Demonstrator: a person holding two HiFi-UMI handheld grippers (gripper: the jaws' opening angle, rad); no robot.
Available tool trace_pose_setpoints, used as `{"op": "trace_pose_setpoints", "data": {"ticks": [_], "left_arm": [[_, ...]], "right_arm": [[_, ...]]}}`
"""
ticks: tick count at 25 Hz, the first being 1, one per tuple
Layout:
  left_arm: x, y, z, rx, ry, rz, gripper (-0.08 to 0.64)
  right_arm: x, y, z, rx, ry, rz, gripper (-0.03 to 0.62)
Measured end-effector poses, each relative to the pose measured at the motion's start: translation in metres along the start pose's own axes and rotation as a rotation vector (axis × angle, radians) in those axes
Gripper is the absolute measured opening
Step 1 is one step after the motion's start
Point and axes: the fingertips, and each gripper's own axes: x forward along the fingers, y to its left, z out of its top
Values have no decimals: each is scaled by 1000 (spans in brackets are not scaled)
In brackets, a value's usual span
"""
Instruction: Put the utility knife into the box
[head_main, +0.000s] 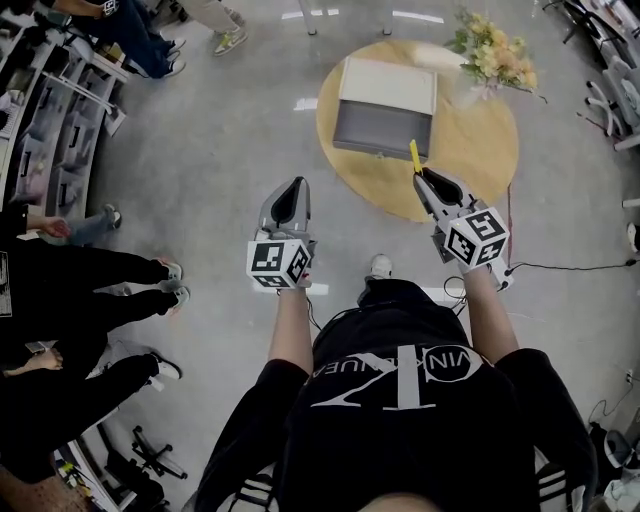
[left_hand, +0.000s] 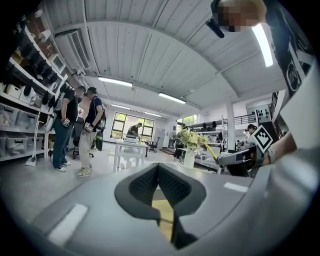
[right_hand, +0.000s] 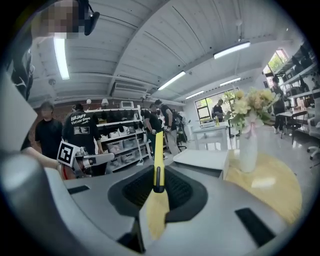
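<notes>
Fingers of my right gripper (head_main: 425, 178) are clamped on the yellow utility knife (right_hand: 158, 160), which sticks straight out ahead of them over the near edge of the round worktop (head_main: 470, 160). The box (head_main: 385, 110) lies just beyond the knife's tip, slightly left. My left gripper (head_main: 290, 195) has its fingers pressed together on nothing, over the floor. Only the right gripper view shows the knife's black slider between the pads. The head view shows just its yellow tip.

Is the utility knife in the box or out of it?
Out: the right gripper is shut on the utility knife, held near the front of the box.
</notes>
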Motion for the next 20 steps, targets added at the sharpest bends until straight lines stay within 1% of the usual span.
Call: {"op": "trace_pose_setpoints", "data": {"ticks": [10, 16, 20], "left_arm": [[37, 6, -1, -15, -2, 44, 11], [43, 9, 1, -12, 6, 57, 11], [46, 9, 1, -7, 15, 56, 11]], "right_arm": [[29, -34, 1, -37, 45, 71, 75], [39, -38, 3, -48, 63, 100, 75], [47, -40, -2, -70, 101, 112, 75]]}}
